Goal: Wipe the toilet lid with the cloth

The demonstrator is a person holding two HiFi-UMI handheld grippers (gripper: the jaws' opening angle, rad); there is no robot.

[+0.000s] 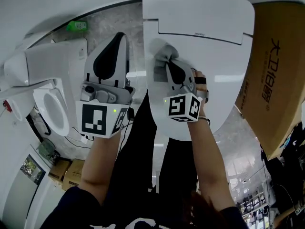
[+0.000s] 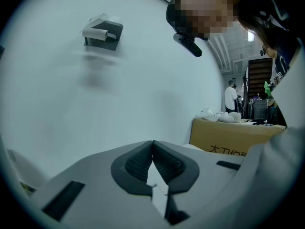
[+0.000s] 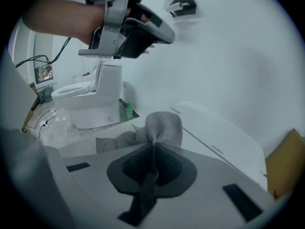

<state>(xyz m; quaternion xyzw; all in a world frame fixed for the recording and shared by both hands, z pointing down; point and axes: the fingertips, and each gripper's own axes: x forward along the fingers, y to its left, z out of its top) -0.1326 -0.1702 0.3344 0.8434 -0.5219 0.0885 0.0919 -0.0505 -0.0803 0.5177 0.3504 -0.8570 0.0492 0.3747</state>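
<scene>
Here, in the head view, the right tongs (image 1: 167, 65) hang over the left part of the closed white toilet lid (image 1: 209, 61). A bunched grey cloth (image 1: 161, 50) sticks out past their tips above the lid; whether it presses on the surface cannot be told. The left tongs (image 1: 119, 38) are held just to the left of the lid, beside the right ones and apart from them. A cardboard box (image 1: 279, 75) stands against the lid's right side, and a second toilet (image 1: 50, 109) sits well off to the left with a green bottle (image 1: 76, 26) on the floor beyond it. In the left gripper view, the left tongs (image 2: 152, 144) are closed tip to tip with nothing between them, pointing at a pale wall (image 2: 71, 104) that carries a small wall-mounted holder (image 2: 102, 33). The cardboard box (image 2: 228, 138) shows at the right, and a person (image 2: 231, 97) stands far behind it. In the right gripper view, the right tongs (image 3: 153, 146) are clamped on the cloth (image 3: 163, 128), which bulges above the tips and trails down between the jaws. The toilet lid (image 3: 224, 140) lies beyond, and the left tongs (image 3: 159, 30) are raised at the upper left, above the second toilet (image 3: 90, 99).
</scene>
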